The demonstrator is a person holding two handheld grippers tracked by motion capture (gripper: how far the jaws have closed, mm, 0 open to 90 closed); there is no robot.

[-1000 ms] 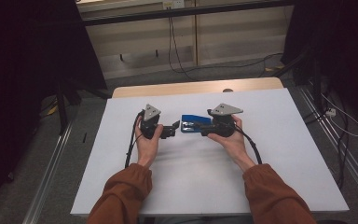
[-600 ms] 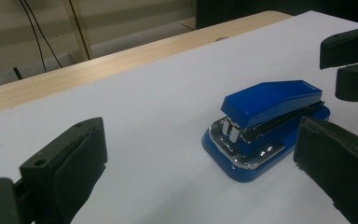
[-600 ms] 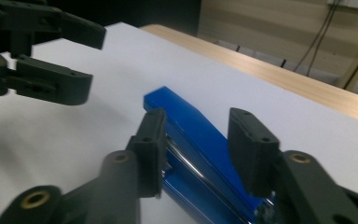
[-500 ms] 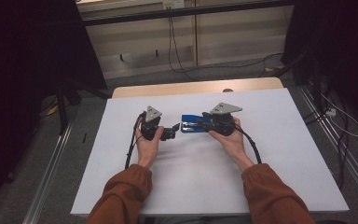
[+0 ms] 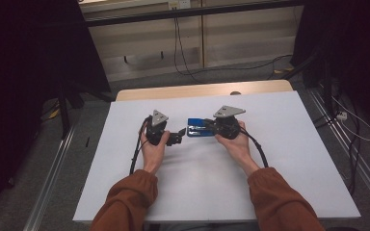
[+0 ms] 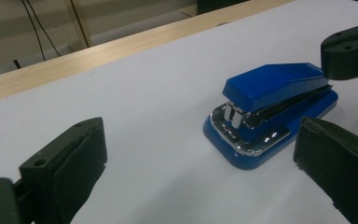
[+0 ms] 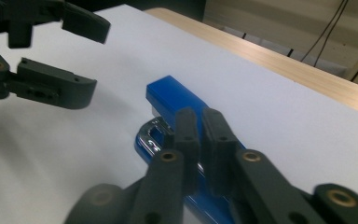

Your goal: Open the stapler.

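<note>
High view shows a blue stapler (image 5: 198,128) lying flat on the white desk (image 5: 289,159) between the two hands. The right tongs (image 7: 203,140) are clenched, jaws almost touching, over the stapler's rear, probably pinning it steady. The left tongs (image 6: 200,172) hang released, jaws wide apart, facing its metal mouth from just beside it, seemingly ready to approach.

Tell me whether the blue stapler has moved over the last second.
No. The blue stapler lies where it did, equally far below the table's wooden far edge.
</note>
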